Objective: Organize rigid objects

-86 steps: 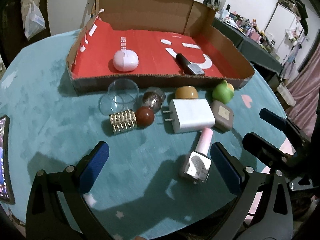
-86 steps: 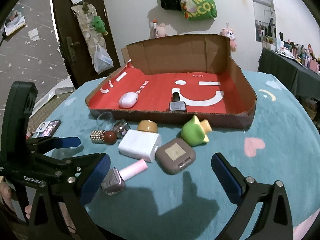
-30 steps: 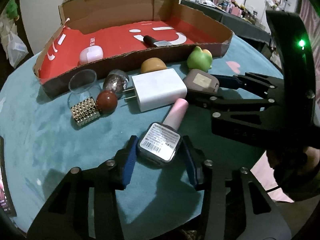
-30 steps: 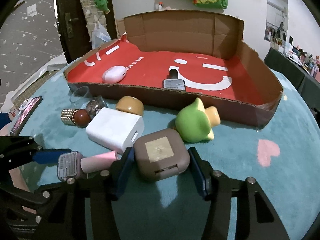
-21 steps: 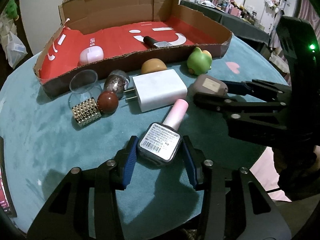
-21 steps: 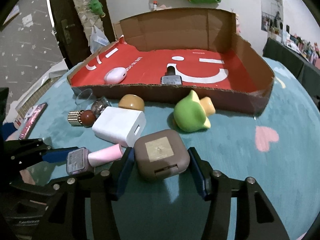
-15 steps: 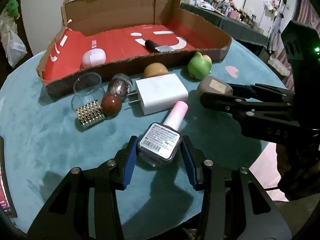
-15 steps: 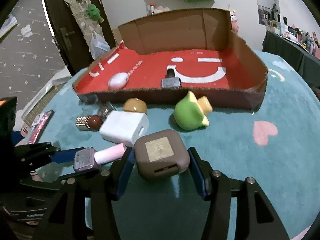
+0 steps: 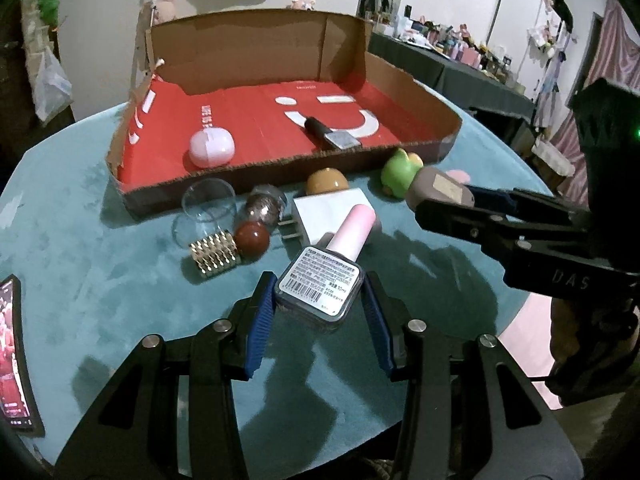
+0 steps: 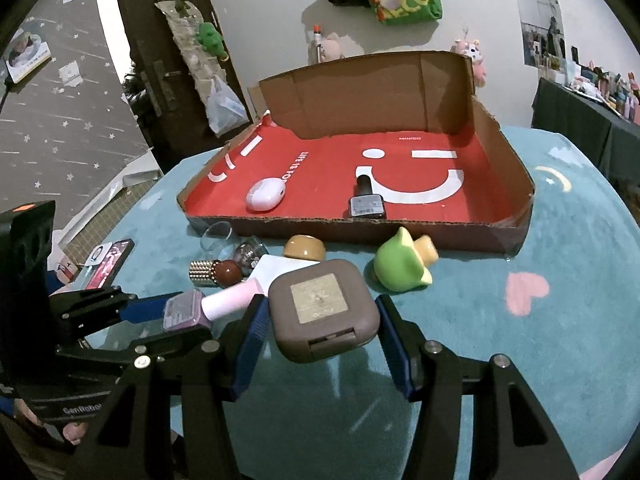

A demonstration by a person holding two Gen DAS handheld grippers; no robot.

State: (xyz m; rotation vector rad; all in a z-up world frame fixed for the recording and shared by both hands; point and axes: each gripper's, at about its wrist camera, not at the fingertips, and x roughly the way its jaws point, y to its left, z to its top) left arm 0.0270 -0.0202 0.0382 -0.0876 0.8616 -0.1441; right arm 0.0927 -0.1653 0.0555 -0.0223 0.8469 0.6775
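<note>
My left gripper (image 9: pixel 318 300) is shut on a nail polish bottle (image 9: pixel 324 276) with a pink cap and holds it above the teal table; it also shows in the right wrist view (image 10: pixel 208 306). My right gripper (image 10: pixel 322 332) is shut on a brown square case (image 10: pixel 324 316), lifted off the table; the case also shows in the left wrist view (image 9: pixel 438 188). The red-lined cardboard box (image 10: pixel 516 184) lies beyond, holding a white earbud case (image 10: pixel 266 194) and a dark polish bottle (image 10: pixel 366 200).
On the table in front of the box lie a white charger (image 9: pixel 320 210), a green frog toy (image 10: pixel 400 266), a tan dome (image 10: pixel 304 248), a gold studded cylinder (image 9: pixel 214 254), a brown ball (image 9: pixel 252 240), a glittery ball (image 9: pixel 262 208) and a clear cup (image 9: pixel 206 206). A phone (image 9: pixel 14 354) lies at the left edge.
Both grippers closed on their objects and have lifted them off the table, rising and drawing back a little. The box and the other items have not moved.
</note>
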